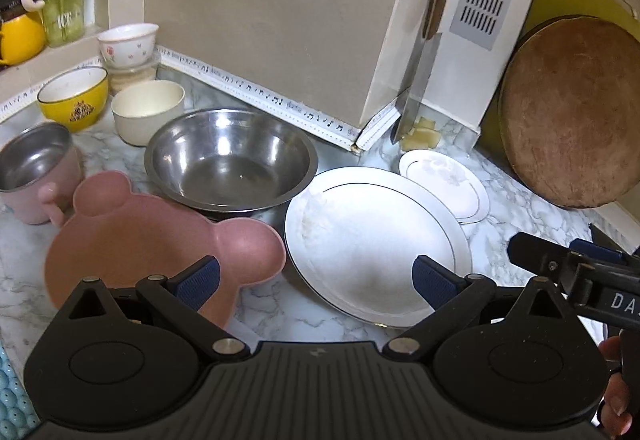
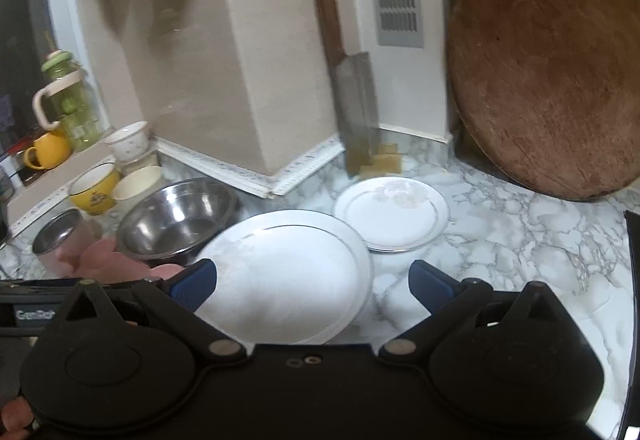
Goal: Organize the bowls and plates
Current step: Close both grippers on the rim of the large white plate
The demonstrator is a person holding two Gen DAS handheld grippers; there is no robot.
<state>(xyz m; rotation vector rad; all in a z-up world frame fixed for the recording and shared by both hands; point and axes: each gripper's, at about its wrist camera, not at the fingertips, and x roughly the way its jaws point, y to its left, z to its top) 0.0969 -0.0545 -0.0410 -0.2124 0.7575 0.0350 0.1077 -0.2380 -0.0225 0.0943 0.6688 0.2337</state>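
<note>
A large white plate (image 1: 372,240) lies on the marble counter, with a small white plate (image 1: 444,185) behind it to the right. A pink bear-shaped plate (image 1: 148,240) lies to its left, leaning on a big steel bowl (image 1: 230,157). My left gripper (image 1: 316,276) is open and empty, above the near edges of the pink and large white plates. My right gripper (image 2: 312,280) is open and empty, above the large white plate (image 2: 288,272); the small plate (image 2: 392,211) lies beyond it. The right gripper also shows at the right of the left wrist view (image 1: 576,272).
Behind the steel bowl stand a cream bowl (image 1: 146,111), a yellow bowl (image 1: 74,97), a floral bowl (image 1: 128,43) and a pink steel-lined cup (image 1: 34,167). A cleaver (image 2: 354,111) and a round wooden board (image 2: 548,79) lean on the wall.
</note>
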